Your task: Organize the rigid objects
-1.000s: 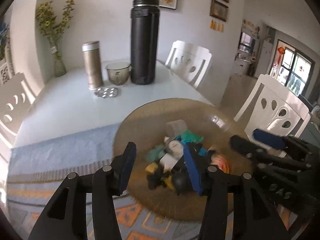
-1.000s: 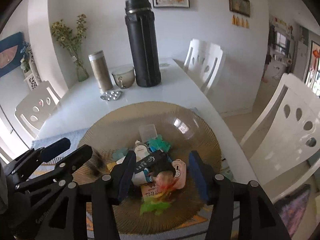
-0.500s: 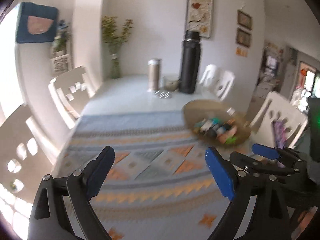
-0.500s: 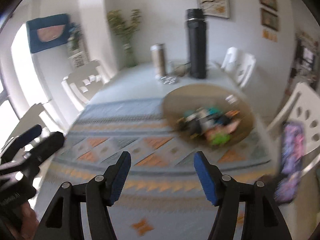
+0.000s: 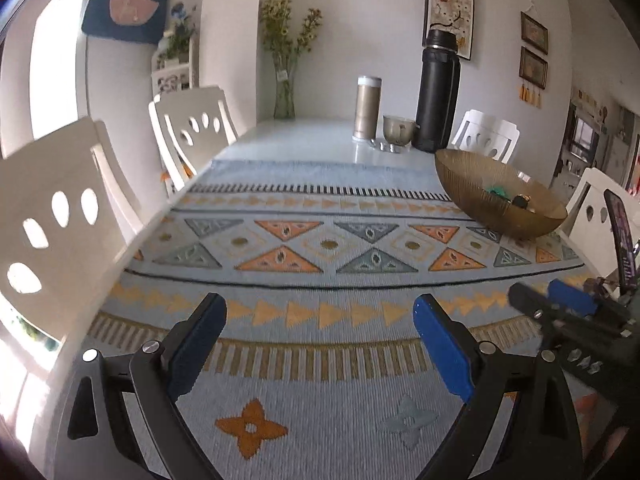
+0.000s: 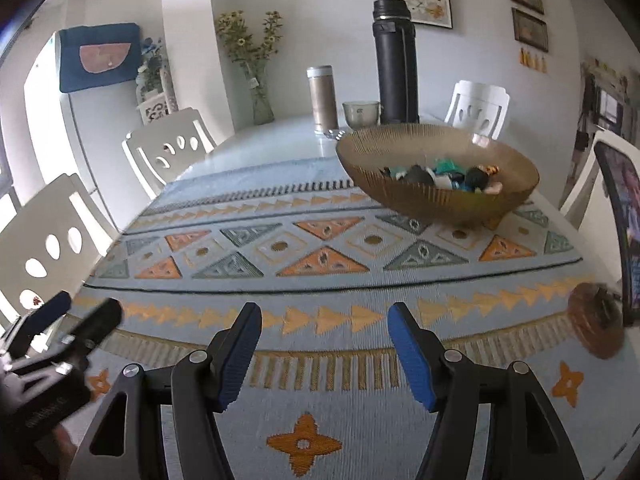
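bowl (image 6: 436,196) of small objects (image 6: 444,176) far ahead-right; right gripper (image 6: 324,344) nearer than left gripper (image 5: 320,332); both jaws wide, empty.

A white table (image 6: 276,136) carries everything, and most of its near half is covered by a pale blue woven cloth (image 6: 320,288) with orange and grey triangle bands. On the cloth, toward the far right, sits a ribbed amber bowl (image 6: 436,196) holding a heap of small mixed objects (image 6: 444,176). On the bare white top behind the bowl stand a tall black flask (image 6: 395,64), a glass cup (image 6: 361,114) just beside it, a champagne-coloured tumbler (image 6: 322,98) and, at the far left corner, a glass vase of flowers (image 6: 258,76); a small brown blurred object (image 6: 596,326) lies on the cloth near the right edge.
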{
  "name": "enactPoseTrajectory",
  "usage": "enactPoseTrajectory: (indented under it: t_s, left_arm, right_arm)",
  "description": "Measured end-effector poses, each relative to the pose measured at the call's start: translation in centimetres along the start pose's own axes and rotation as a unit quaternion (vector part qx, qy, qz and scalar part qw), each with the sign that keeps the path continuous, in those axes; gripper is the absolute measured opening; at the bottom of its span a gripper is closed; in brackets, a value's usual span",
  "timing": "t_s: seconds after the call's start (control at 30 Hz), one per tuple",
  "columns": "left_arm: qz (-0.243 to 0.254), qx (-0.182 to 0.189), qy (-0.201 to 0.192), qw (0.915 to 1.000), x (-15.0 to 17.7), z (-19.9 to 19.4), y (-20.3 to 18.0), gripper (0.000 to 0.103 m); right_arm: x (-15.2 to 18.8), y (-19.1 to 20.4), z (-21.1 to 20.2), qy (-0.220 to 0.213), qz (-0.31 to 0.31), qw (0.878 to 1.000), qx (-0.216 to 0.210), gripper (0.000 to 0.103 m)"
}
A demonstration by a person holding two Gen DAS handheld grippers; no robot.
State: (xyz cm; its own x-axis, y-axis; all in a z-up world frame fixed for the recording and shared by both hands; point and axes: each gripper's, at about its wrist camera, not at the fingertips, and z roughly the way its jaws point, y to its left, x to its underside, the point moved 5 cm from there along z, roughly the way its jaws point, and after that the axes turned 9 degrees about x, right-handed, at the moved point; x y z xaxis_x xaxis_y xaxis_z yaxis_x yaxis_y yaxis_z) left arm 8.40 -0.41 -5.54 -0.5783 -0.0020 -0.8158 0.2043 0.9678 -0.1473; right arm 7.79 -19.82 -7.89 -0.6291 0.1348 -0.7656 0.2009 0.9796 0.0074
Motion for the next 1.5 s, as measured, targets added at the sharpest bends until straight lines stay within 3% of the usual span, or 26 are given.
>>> enactPoseTrajectory:
  t_s: [0.07,0.3,0.63,1.5]
  left_arm:
    - [-0.006,0.001,0.001,1.0,-0.1,0.1,0.2,0.094]
    - [0.007,-0.019,0.001,0.9998,0.2,0.3,-0.3,0.094]
    - [0.041,-0.035,-0.002,0.9985,0.3,0.1,-1.5,0.094]
    - [-0.026,-0.009,0.013,0.9995,0.4,0.5,0.8,0.094]
  right_arm:
    - [-0.2,0.2,0.2,0.003,-0.007,1.0,0.006,0.065]
    - [0.0,0.6,0.8,0.01,-0.017,1.0,0.023,0.083]
    - [0.2,0.9,1.2,0.023,-0.022,0.999,0.027,0.083]
    - [0.5,1.2,1.8,0.044,-0.03,0.998,0.026,0.083]
